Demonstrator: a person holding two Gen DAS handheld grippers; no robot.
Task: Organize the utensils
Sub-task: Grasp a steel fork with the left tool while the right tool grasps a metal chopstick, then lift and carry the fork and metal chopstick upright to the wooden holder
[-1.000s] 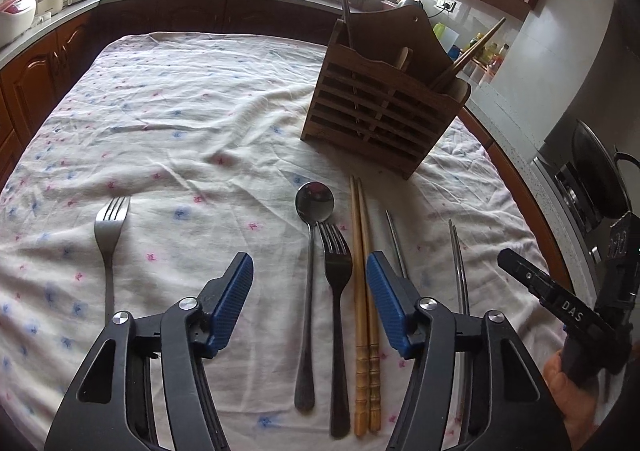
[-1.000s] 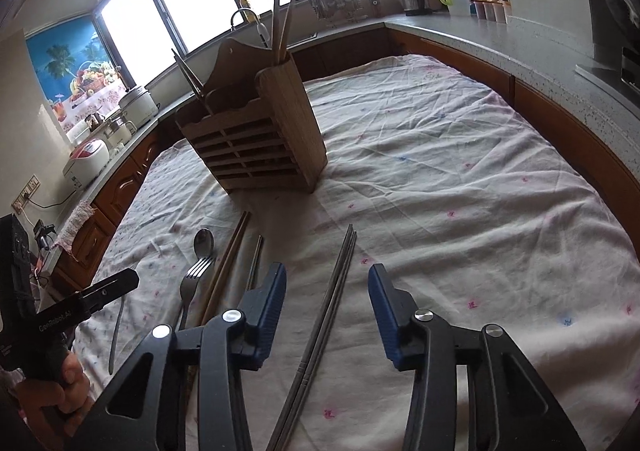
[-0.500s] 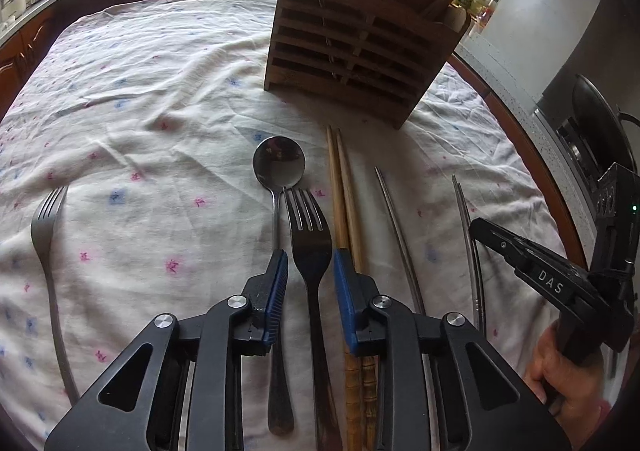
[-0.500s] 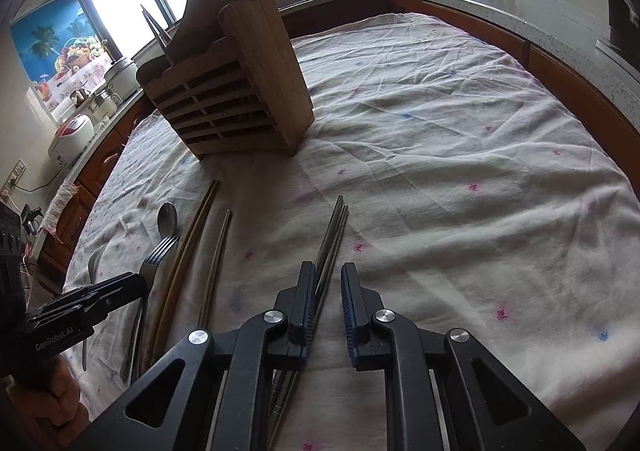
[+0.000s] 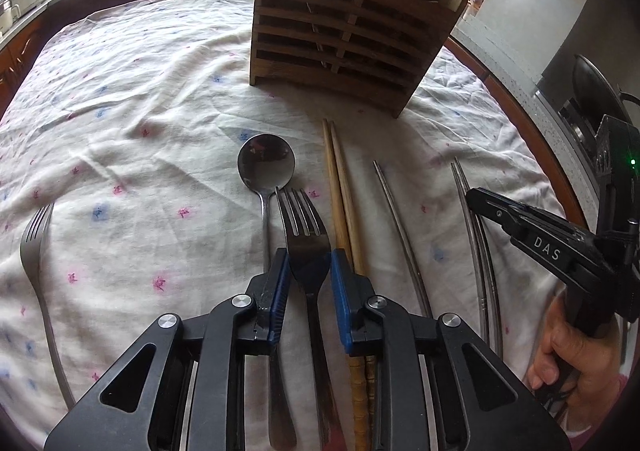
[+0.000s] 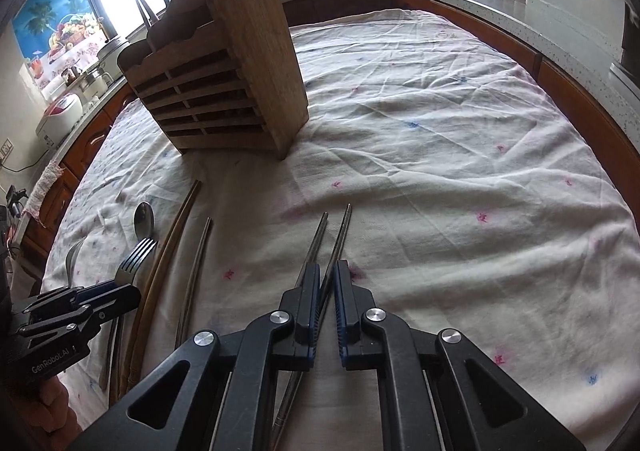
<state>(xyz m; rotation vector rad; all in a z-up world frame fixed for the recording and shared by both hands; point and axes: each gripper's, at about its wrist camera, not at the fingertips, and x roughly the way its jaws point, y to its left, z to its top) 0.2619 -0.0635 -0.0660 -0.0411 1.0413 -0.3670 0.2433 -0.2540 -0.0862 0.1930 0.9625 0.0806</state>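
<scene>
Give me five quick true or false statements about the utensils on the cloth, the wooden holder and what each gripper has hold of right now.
1. The left gripper is closed on the dark fork. True.
2. The right gripper grips the wooden chopsticks. False: its pads pinch the metal chopsticks.
3. The wooden holder stands upright on the tablecloth. True.
4. The spoon is already in the holder. False: it lies on the cloth beside the dark fork.
5. A second fork lies apart, at the left edge of the left wrist view. True.
</scene>
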